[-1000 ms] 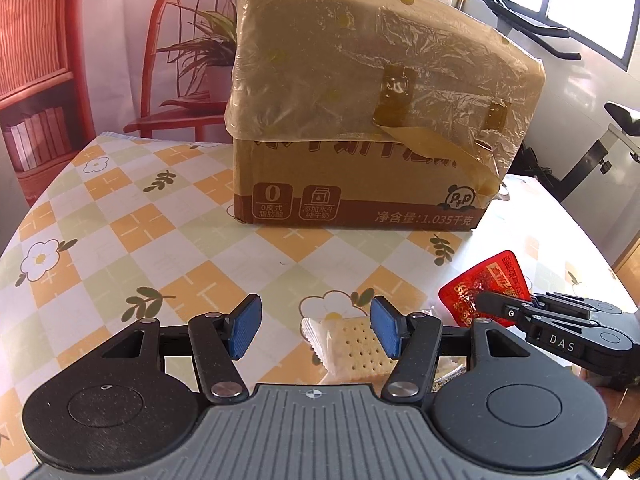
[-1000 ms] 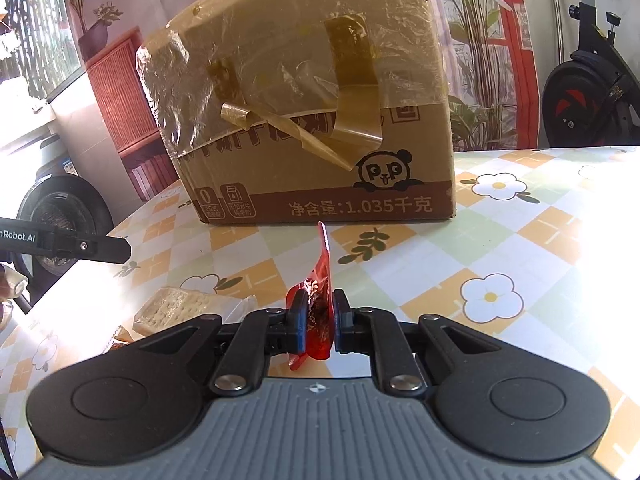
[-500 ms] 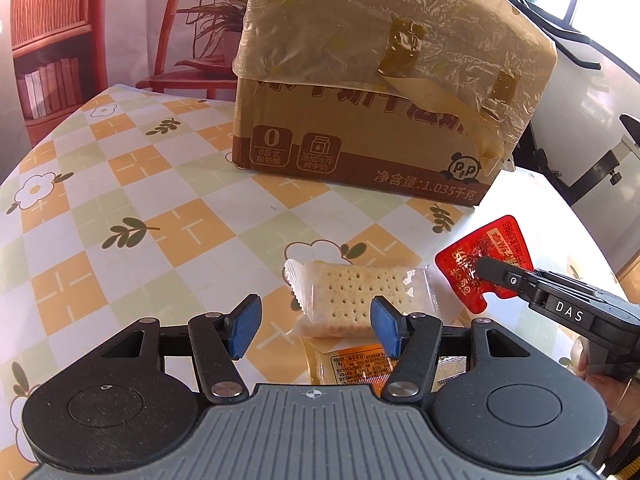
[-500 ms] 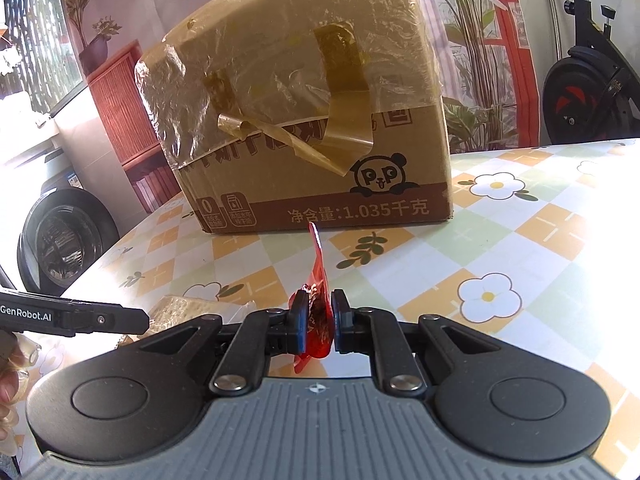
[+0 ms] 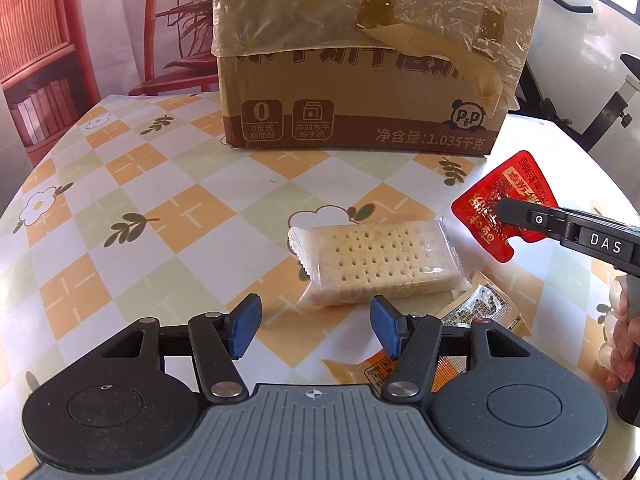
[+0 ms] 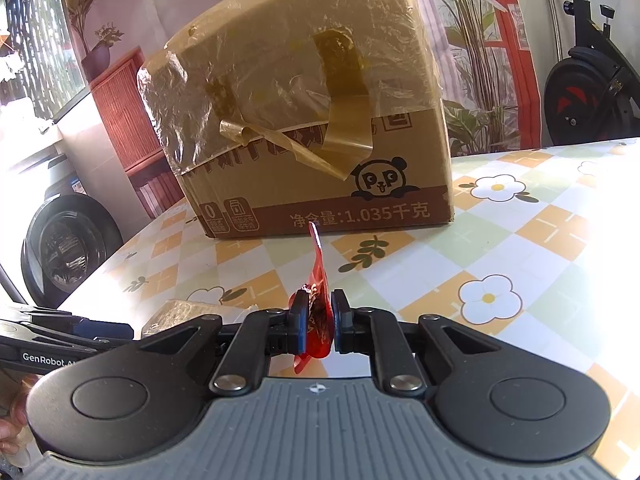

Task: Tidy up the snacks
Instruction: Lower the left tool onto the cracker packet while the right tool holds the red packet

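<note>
Since one second ago the left gripper [image 5: 312,330] has pulled back and risen: the cracker pack [image 5: 376,262], formerly half hidden between its pads, now lies fully in view just ahead of the fingertips at 12 o'clock, and an orange wrapper [image 5: 464,332] shows beneath the right pad at 4 o'clock (only partly visible, contents unreadable). The cardboard box [image 5: 360,80] stands well beyond at 12 o'clock on the flowered table [image 5: 120,200], its top wrapped in film and loose tape. The right gripper [image 6: 319,322] has lifted the red sachet [image 6: 318,280] slightly and moved it toward the box over the same interval. Judgement: one snack is in transit while the rest wait, so sorting is at an early stage. Left gripper: jaws spread wide, blue pads apart, touching nothing; the cracker pack sits on the table between and ahead of them, not contacted. Right gripper: jaws pressed together on the lower edge of the red sachet, which stands upright, edge-on to the right wrist camera. From the left wrist view the sachet hangs at 2 o'clock, clear of the table, near the cracker pack's right end but apart from it.
</note>
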